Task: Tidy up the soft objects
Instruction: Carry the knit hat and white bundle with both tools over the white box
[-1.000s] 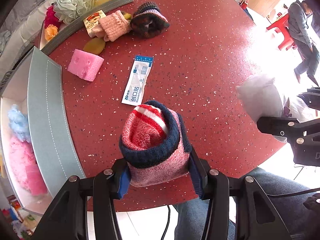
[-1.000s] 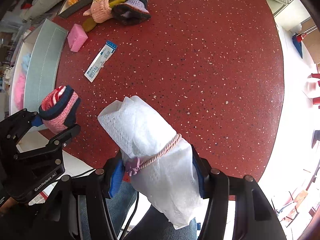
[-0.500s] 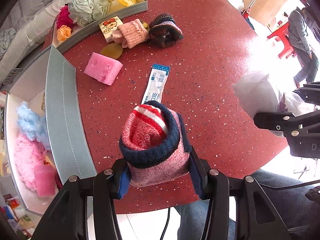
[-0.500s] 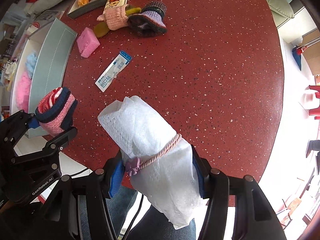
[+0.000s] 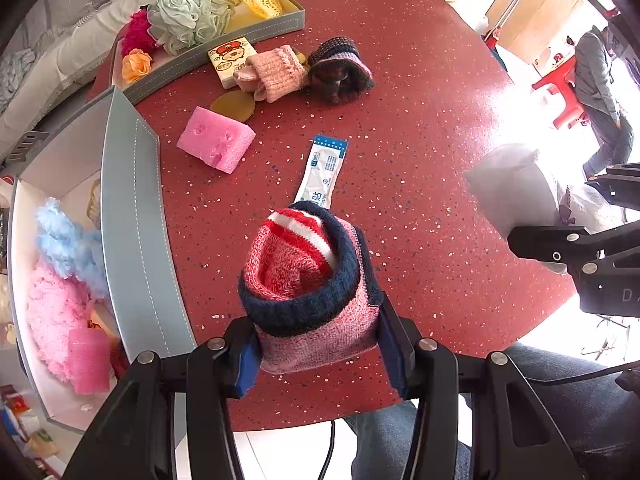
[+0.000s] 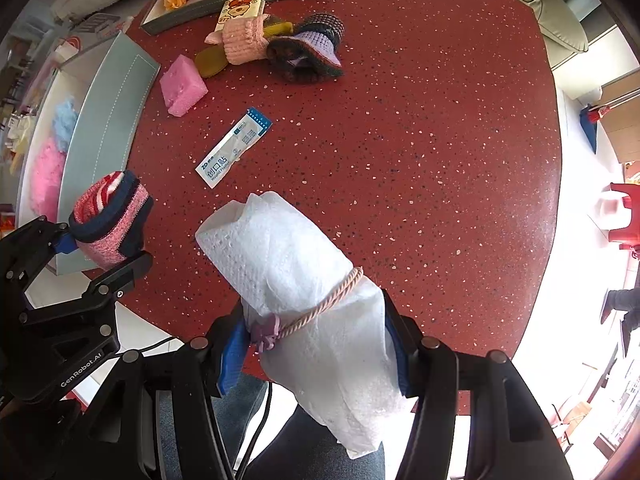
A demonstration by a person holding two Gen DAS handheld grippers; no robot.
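My left gripper is shut on a rolled knit sock, pink and red with a navy cuff, held above the near edge of the red table. The same sock shows at the left of the right wrist view. My right gripper is shut on a white paper-towel bundle tied with a pink cord. That bundle appears at the right in the left wrist view. On the table lie a pink sponge, a pink knit sock and a dark knit hat.
A grey box at the left holds pink and blue fluffy items. A grey tray at the back holds a green bath pouf and yellow knitwear. A plaster packet and a cartoon-printed pack lie on the table. A person stands far right.
Both grippers shifted over the table while keeping their loads. The table's objects and the grey box slid down and to the right in both views, so more of the back tray shows.
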